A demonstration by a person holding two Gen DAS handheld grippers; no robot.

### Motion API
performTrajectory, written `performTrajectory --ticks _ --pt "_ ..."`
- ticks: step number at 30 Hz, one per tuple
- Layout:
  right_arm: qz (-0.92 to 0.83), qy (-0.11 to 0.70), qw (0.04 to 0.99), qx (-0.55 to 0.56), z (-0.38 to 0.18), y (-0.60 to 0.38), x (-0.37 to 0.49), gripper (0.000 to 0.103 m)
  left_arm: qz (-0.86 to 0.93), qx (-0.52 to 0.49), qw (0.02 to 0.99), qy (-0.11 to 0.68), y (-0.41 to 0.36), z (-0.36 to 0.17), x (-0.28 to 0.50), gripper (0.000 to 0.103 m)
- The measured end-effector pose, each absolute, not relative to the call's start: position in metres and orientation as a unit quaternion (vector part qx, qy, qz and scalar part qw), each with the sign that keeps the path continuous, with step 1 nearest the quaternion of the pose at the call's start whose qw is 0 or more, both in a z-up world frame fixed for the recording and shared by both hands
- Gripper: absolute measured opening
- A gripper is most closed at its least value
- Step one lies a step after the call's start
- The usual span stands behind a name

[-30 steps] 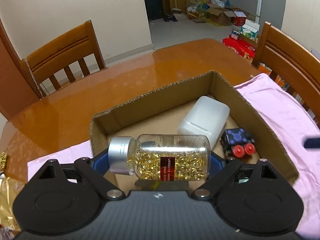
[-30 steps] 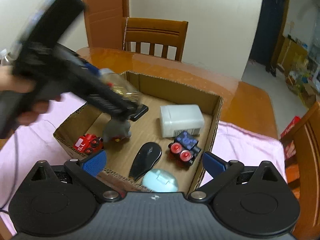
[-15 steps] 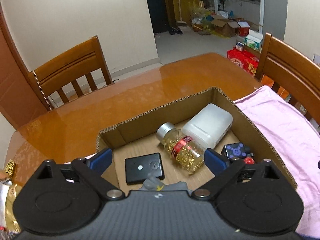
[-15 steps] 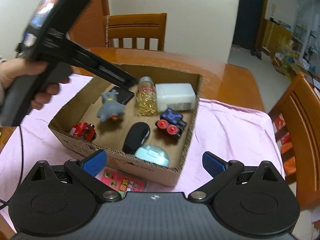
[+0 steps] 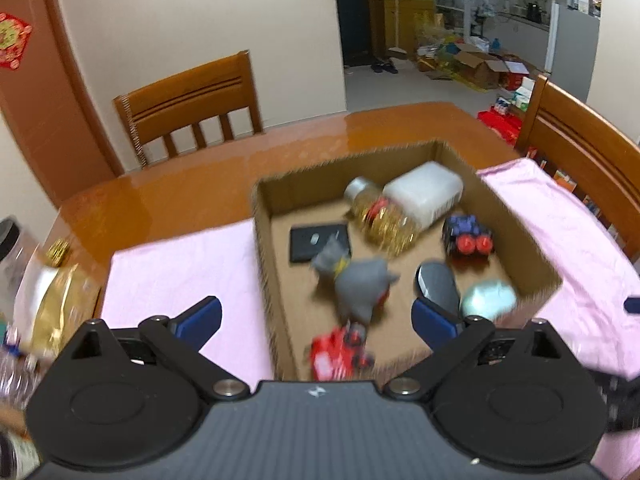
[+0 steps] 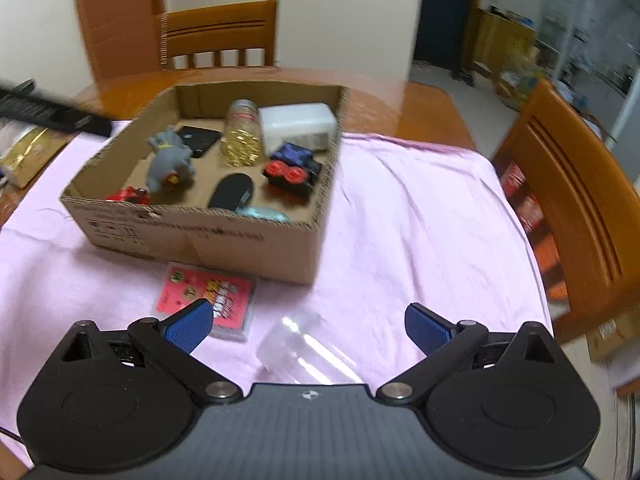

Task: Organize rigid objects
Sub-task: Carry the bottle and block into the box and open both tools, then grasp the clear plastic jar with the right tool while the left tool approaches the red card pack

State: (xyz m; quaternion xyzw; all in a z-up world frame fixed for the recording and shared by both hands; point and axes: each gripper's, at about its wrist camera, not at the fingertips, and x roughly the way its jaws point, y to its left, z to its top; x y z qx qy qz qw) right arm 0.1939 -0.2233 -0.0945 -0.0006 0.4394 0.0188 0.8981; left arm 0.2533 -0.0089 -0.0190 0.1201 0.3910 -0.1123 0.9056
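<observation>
**A:** So, what's seen at the left gripper [image 5: 316,316] right now?

**B:** Its jaws are spread wide and opening further, and nothing is gripped between them. The cardboard box [image 5: 264,248] is looked down into from above. Inside, a pill bottle [image 5: 380,216] full of gold capsules is laid on its side against a white plastic container [image 5: 424,196], near the box's far wall. A black flat case [image 5: 316,240], a grey toy figure [image 5: 356,284], a dark toy car with red wheels [image 5: 466,234], a black mouse [image 5: 436,284], a pale blue round thing [image 5: 486,300] and a red toy [image 5: 340,350] are also in there. It's all a bit blurred.

**A:** And the right gripper [image 6: 306,328]?

**B:** Jaws wide too, nothing clamped. A clear plastic cup [image 6: 308,352] is seen lying on the pink cloth [image 6: 420,220] between the blue pads [image 6: 188,326], but contact can't be made out. A pink card pack [image 6: 208,298] lies just beside the box's near wall. The cloth is spread over the desk [image 5: 180,196], and the box is set on it toward the desk's far edge.
</observation>
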Motion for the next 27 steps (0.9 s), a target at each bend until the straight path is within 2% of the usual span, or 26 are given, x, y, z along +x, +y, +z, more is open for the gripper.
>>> performTrajectory --ticks 8,20,27 --pt "-0.056 0.426 0.903 0.017 -0.113 -0.22 0.203 0.103 -0.106 0.08 0.895 0.425 0.007 -0.046 0.22 0.101" --pt "-0.12 0.452 0.884 0.001 -0.139 -0.217 0.182 0.103 -0.152 0.073 0.89 0.424 0.003 -0.069 0.201 0.101" --pt "-0.11 0.486 0.867 0.016 -0.157 -0.236 0.161 0.103 -0.18 0.084 0.88 0.432 -0.024 -0.09 0.194 0.101"
